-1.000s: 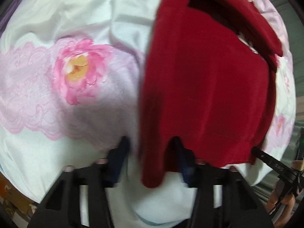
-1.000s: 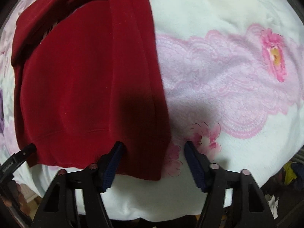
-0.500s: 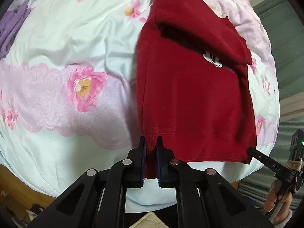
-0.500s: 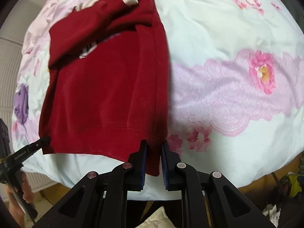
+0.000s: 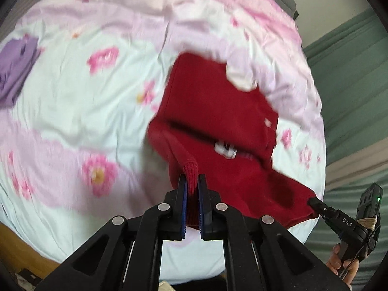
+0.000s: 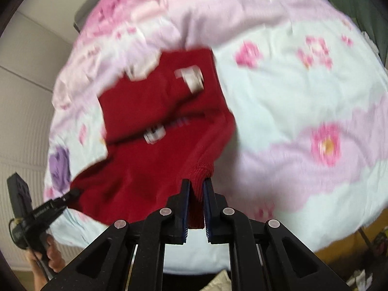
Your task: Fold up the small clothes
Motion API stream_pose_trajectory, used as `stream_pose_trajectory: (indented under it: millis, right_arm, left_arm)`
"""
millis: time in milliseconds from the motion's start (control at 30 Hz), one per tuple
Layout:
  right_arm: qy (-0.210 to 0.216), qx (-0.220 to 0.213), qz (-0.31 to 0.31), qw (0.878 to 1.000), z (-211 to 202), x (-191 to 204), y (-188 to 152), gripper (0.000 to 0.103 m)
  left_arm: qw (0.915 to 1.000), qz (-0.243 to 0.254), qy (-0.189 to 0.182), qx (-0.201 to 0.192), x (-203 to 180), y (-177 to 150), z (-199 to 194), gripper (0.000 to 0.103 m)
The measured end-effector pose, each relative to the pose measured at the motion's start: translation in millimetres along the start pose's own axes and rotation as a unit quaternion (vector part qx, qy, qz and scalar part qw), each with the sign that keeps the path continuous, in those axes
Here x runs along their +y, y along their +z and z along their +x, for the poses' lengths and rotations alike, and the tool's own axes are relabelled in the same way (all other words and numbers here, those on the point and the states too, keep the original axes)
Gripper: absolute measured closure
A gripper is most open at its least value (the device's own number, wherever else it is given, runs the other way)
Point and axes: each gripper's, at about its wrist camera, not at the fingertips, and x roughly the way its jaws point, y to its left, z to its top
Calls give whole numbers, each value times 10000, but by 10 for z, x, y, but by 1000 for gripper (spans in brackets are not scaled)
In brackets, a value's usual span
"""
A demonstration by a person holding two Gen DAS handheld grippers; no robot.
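Note:
A small red sweatshirt (image 5: 218, 111) with white print lies on a floral bedsheet (image 5: 72, 92). My left gripper (image 5: 192, 181) is shut on the ribbed hem at its left bottom corner and holds it lifted off the bed. My right gripper (image 6: 196, 186) is shut on the ribbed hem at the other bottom corner of the sweatshirt (image 6: 155, 126), also lifted. The hem hangs between the two grippers while the upper part still rests on the bed. Each gripper shows at the edge of the other's view, the right one (image 5: 315, 200) and the left one (image 6: 72, 192).
A folded purple garment (image 5: 14, 70) lies at the far left of the bed, also in the right wrist view (image 6: 59, 167). Crumpled pink bedding (image 5: 254, 7) is piled at the head. A green curtain (image 5: 359, 72) hangs at the right; the wooden bed edge (image 5: 21, 249) is near.
Both grippers went from open around the hem corners to shut on them, then rose and pulled back, lifting the hem off the bed. The view is blurred from motion.

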Motion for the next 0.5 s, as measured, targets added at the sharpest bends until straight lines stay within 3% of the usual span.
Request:
stream_pose_trajectory:
  millis: [300,500]
  right_arm:
    - [-114,-625,146,9979,-46,264,911,92]
    - [-247,-700,450,9962,132,298,1471,92]
  left_arm:
    - [9993,-306,54,-224,-205,969,127,93]
    - [9979,-548,186,-284,-284,1521,333,93]
